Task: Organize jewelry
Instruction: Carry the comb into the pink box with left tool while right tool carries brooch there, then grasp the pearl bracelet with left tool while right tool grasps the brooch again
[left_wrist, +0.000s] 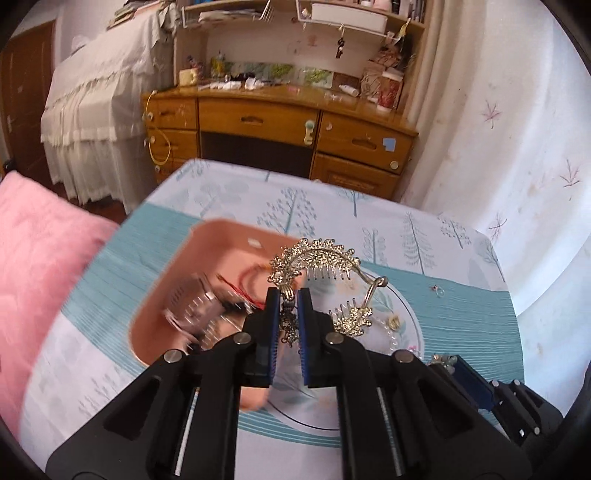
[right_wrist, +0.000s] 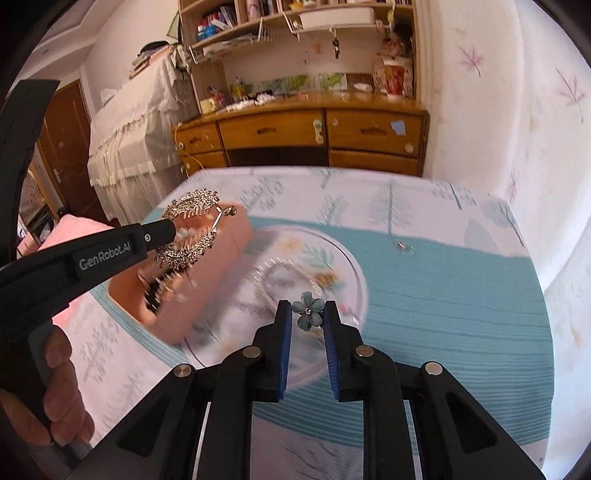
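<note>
My left gripper (left_wrist: 288, 295) is shut on a gold rhinestone hair comb (left_wrist: 325, 258) and holds it in the air over the edge of a pink box (left_wrist: 207, 243); the comb also shows in the right wrist view (right_wrist: 192, 206), above the pink box (right_wrist: 229, 243). The box holds a red cord and silver pieces, blurred. My right gripper (right_wrist: 307, 308) is shut on a grey-blue flower brooch (right_wrist: 307, 313) above a clear glass plate (right_wrist: 354, 273). The plate (left_wrist: 410, 314) holds pearls and small pieces.
A small ring (right_wrist: 404, 246) lies on the teal tablecloth right of the plate. The table has a tree-print cloth (left_wrist: 461, 295). A pink cushion (left_wrist: 33, 251) lies left. A wooden desk (left_wrist: 280, 122) stands behind the table, a curtain on the right.
</note>
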